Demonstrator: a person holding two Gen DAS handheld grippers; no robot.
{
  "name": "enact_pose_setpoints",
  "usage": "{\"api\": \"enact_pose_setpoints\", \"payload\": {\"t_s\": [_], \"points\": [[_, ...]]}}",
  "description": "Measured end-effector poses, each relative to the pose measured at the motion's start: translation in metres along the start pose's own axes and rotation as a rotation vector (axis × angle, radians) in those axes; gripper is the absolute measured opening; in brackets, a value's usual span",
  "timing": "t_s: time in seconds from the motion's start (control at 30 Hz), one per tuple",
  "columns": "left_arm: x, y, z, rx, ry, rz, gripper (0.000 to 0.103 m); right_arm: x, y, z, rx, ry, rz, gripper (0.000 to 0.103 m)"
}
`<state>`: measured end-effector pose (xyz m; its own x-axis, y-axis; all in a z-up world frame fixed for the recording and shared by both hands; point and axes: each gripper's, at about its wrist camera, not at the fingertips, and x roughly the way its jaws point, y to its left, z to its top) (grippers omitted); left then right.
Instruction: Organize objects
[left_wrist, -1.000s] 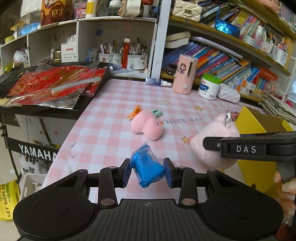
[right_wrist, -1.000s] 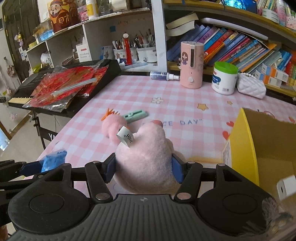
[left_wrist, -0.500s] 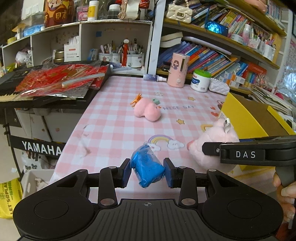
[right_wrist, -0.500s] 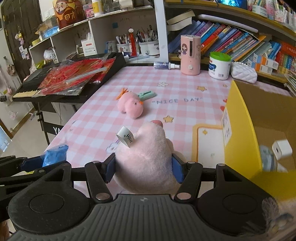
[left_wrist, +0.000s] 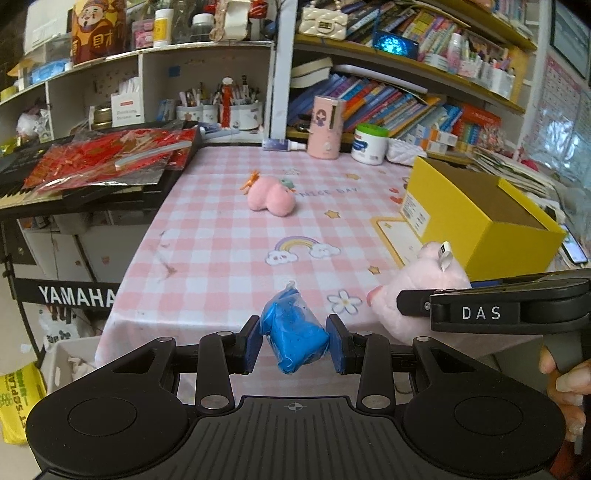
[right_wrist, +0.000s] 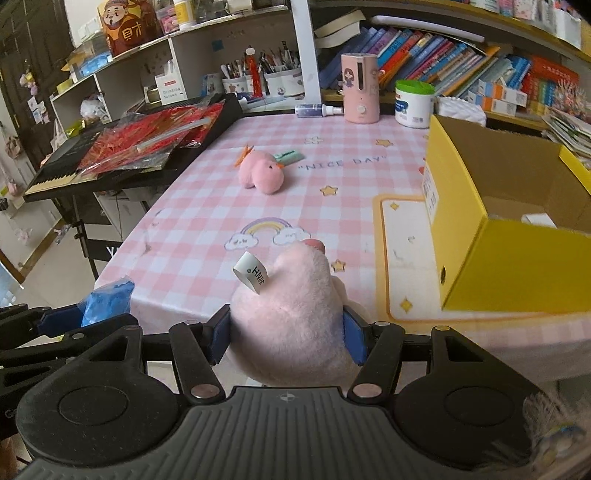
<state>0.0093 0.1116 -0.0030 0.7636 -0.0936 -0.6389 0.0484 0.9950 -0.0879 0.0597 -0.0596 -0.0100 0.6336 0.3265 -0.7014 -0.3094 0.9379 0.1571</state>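
My left gripper is shut on a blue bagged lump, held over the near edge of the pink checked table. My right gripper is shut on a pale pink plush toy with a white tag, also at the near edge. That plush shows to the right in the left wrist view, the blue lump to the left in the right wrist view. An open yellow box stands to the right. A smaller pink plush lies mid-table beside a green clip.
A black keyboard with red foil packets sits left of the table. At the table's back stand a pink dispenser, a white green-lidded jar and a spray bottle. Crowded shelves of books rise behind. A white item lies inside the box.
Both grippers have drawn back from the table's middle toward its near edge, still holding their objects. The small plush and the back shelves look farther away.
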Motion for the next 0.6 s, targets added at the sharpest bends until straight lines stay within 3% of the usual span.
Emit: {"api": "enact_pose_setpoints", "payload": {"t_s": [0.6], "points": [[0.002,-0.046,-0.017,0.155,0.042,-0.162,0.036,-0.036,-0.036,-0.048,0.164,0.005,-0.117,0.058]]}}
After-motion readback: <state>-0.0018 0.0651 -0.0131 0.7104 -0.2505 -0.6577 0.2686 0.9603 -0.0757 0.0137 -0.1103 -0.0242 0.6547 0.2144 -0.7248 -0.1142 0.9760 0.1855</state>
